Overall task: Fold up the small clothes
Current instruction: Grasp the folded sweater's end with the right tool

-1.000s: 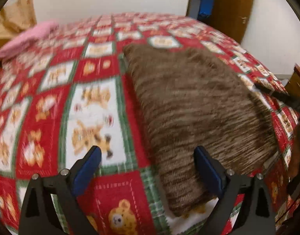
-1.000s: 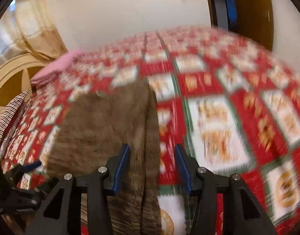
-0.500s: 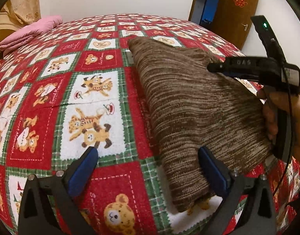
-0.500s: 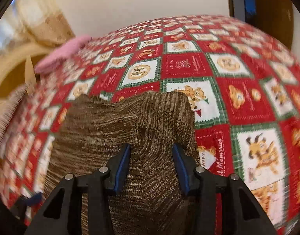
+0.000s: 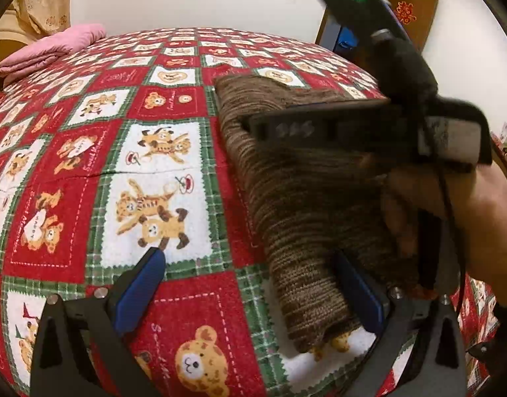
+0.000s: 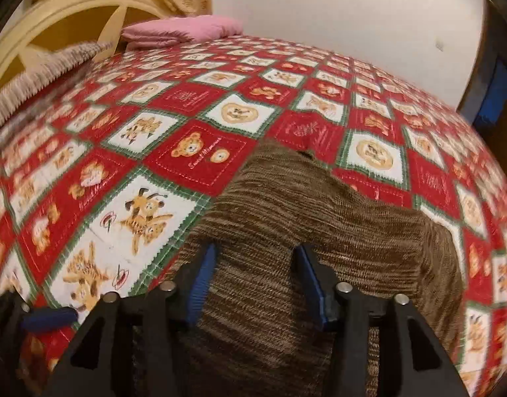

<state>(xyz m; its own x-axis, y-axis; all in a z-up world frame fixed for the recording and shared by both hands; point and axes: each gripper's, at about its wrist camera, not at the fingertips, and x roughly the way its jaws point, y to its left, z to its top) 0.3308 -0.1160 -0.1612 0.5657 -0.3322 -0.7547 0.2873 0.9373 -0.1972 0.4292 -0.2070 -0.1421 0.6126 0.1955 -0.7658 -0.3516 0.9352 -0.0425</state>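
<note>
Only the left wrist view shows the right gripper (image 5: 253,125) from outside, with the hand (image 5: 458,218) holding it, above the brown knit (image 5: 306,205); only the right view shows the headboard (image 6: 55,29) far ahead-left. The knit lies folded on the bedspread (image 5: 88,152), its near edge between the left gripper (image 5: 250,284) fingers. That gripper gapes wide, clamping nothing; bare bedspread lies ahead-left. The right gripper's jaws are opening, partly apart over the knit, gripping nothing. Pink cloth (image 6: 184,31) lies far ahead.

Coarse ribbed brown knit garment (image 6: 286,231) on soft printed quilt (image 6: 187,115)
</note>
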